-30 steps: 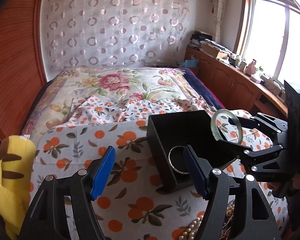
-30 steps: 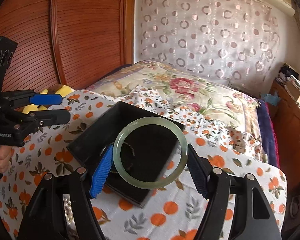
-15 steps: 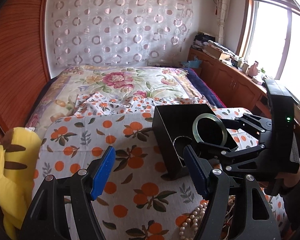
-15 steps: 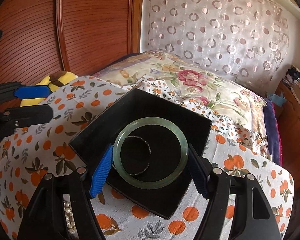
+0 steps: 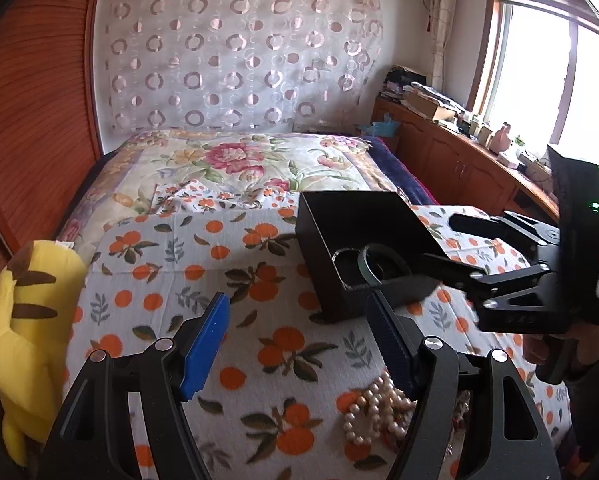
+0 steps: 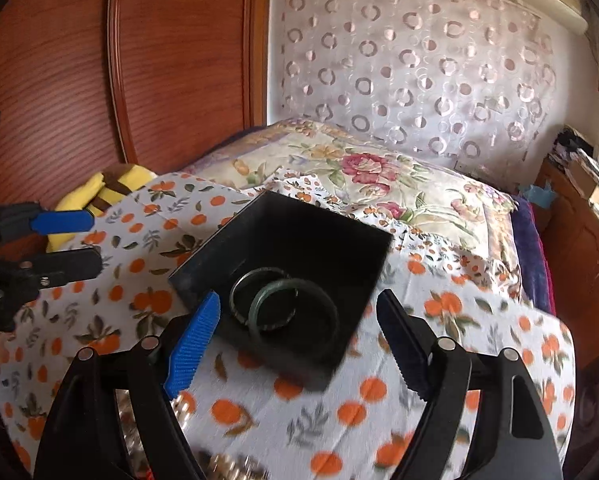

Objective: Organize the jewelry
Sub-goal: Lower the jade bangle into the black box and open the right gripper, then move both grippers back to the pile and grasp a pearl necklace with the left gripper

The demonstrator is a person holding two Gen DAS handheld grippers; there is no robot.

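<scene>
A pale green bangle (image 6: 254, 306) lies inside the open black box (image 6: 307, 236) on the orange-print cloth, overlapping a thin silver bangle (image 6: 235, 292). My right gripper (image 6: 297, 296) hangs just above the box's near edge. Its jaws are opening and nothing is between the pads. In the left wrist view the green bangle (image 5: 365, 258) and silver bangle (image 5: 341, 252) rest in the box (image 5: 319, 216), with the right gripper (image 5: 403, 274) reaching in from the right. My left gripper (image 5: 298, 300) is open and empty, short of the box.
A heap of pearl strands (image 5: 375, 408) lies on the cloth near my left gripper's right finger. A yellow plush toy (image 5: 27, 320) sits at the bed's left edge. Wooden panelling rises on the left; a cluttered wooden counter (image 5: 459, 152) runs under the window on the right.
The right gripper's jaws widened and let go of the green bangle, which dropped into the black box onto the silver bangle. The left gripper drew back, bringing the pearls into view.
</scene>
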